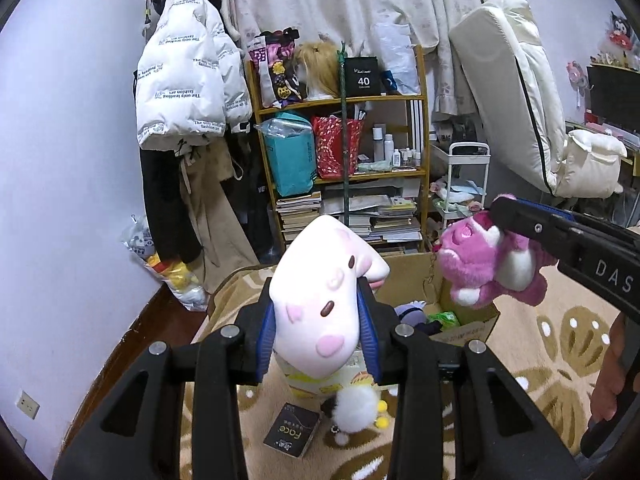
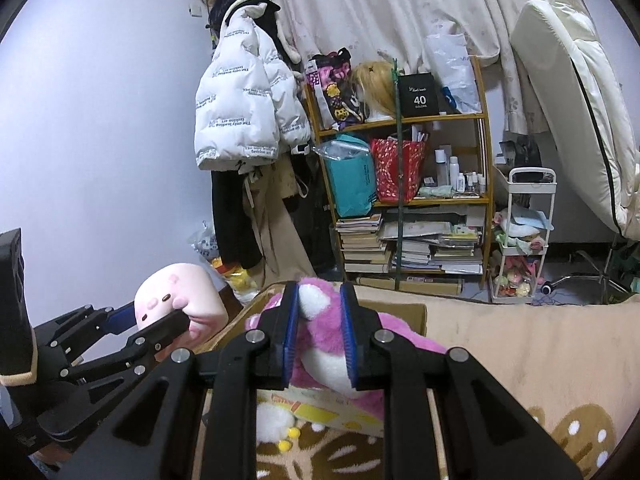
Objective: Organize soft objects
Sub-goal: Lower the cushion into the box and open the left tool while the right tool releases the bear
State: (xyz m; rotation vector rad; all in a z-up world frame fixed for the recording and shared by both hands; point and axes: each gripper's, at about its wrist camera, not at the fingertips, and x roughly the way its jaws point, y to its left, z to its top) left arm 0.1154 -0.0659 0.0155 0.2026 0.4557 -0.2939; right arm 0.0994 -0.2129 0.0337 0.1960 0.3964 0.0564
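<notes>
Left wrist view
- Open brown cardboard box [image 1: 412, 276]: landmark; corrugated walls, flaps open, small soft items inside
- Pale pink smooth plush pillow with a stitched face [image 1: 324, 292]: rounded, squashy; raised just in front of the box, clear of the rug
- Left gripper [image 1: 320, 328]: black linked arms, blue ribbed pads pressed into both flanks of the pillow; clamped on it, pointing toward the box and tilted downward
- Magenta shaggy plush bear with white muzzle and paws [image 1: 484, 264]: above the box's right side
- Right gripper [image 1: 508, 232]: black, entering from the right of the box, closed on the bear's upper part
- Beige pile rug with brown flower pattern [image 1: 560, 336]: under the box
- Small dark printed carton [image 1: 292, 434]: flat on the rug, nearer than the box
- White fluffy pompom toy with yellow balls [image 1: 356, 408]: just beside the carton

Right wrist view
- Right gripper [image 2: 318, 336]: blue pads squeezing the bear [image 2: 328, 332] at its white-lined ear; held over the box [image 2: 404, 314]
- Left gripper [image 2: 160, 320]: left of the box, gripping the pillow [image 2: 176, 292]
</notes>
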